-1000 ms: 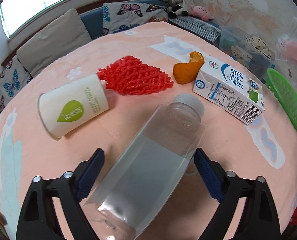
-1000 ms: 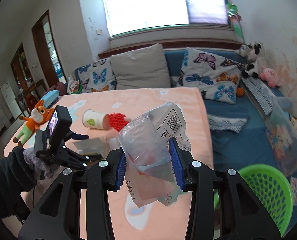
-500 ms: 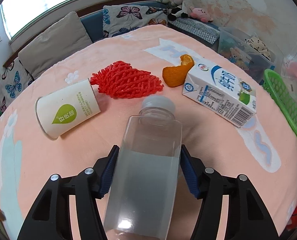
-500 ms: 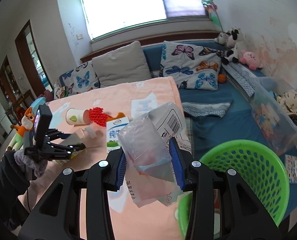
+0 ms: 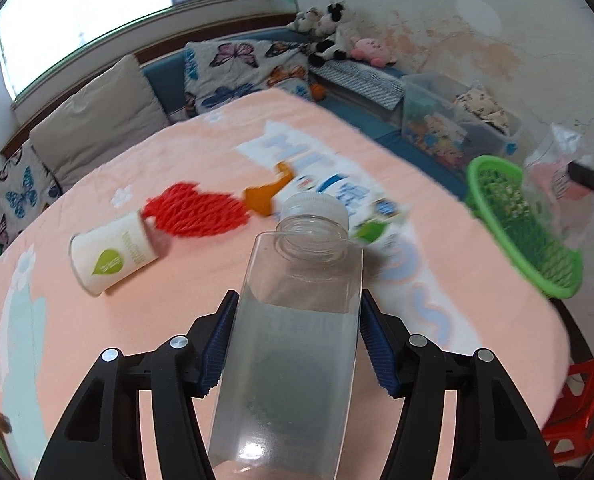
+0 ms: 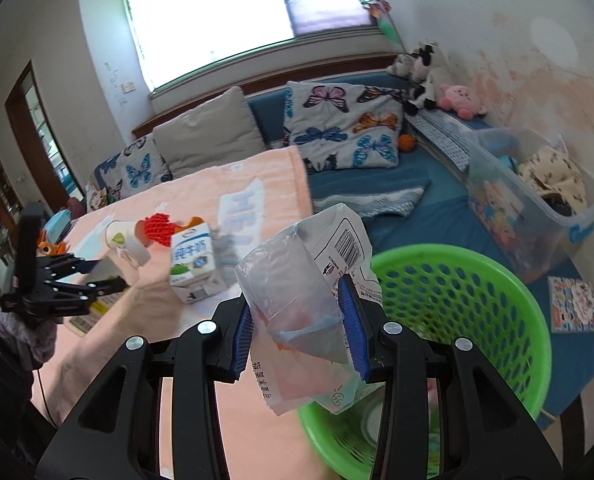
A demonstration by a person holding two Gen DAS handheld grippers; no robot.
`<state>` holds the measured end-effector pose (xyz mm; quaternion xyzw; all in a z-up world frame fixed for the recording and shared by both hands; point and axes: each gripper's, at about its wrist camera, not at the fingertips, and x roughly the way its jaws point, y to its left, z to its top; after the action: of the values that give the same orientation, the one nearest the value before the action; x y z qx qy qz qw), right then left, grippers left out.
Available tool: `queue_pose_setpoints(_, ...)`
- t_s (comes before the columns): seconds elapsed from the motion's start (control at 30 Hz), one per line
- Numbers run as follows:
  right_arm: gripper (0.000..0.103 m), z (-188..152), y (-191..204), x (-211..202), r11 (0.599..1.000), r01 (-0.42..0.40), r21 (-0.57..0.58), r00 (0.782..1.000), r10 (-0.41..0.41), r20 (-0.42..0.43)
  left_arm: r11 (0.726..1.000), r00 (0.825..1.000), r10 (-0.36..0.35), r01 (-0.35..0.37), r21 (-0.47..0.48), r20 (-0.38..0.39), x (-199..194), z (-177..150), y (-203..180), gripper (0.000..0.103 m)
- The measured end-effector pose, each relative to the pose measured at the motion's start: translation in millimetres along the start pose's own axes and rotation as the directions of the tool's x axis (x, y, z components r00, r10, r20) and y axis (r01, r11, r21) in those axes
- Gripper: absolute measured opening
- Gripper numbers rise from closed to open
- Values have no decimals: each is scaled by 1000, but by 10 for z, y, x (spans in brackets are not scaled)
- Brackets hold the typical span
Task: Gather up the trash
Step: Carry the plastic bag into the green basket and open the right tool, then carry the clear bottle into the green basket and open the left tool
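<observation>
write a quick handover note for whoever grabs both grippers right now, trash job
Left gripper: jaws have just closed on the clear plastic bottle, held above the table.
Right gripper: shut on a crumpled plastic bag, at the near rim of the green basket.
Still on the table: paper cup lying on its side, red foam net, orange peel, milk carton.
Done: both pieces picked up.
Left: drop both in the basket, then collect the other four.
</observation>
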<state>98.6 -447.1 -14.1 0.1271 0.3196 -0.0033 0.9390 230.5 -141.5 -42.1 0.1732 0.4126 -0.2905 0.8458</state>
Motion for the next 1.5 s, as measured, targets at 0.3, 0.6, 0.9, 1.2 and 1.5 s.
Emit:
queue_pose_setpoints(0.3,43,-180,-465,-66,994,77,74,997,-76,-19,997,998,-62,60,56,34,-106,259,-532,57)
queue_pose_setpoints(0.6,52,-344,-797,-111,982,133,133,991,-129,-37,988,991,-129,124,91,42,-83,496,-1002,57)
queue_pose_setpoints(0.9,59,-410,-924,-292,977,145,156,989,-144,-18,972,980,-196,189,139,40,14,712,-1577,57)
queue_pose_setpoints(1.2,69,-452,-945,-589,976,154,151,987,-160,26,953,967,-253,249,173,4,243,838,-2116,57)
queue_pose_setpoints(1.5,71,-541,-1019,-827,972,165,168,982,-177,61,946,958,-282,286,151,-47,531,914,-2547,57)
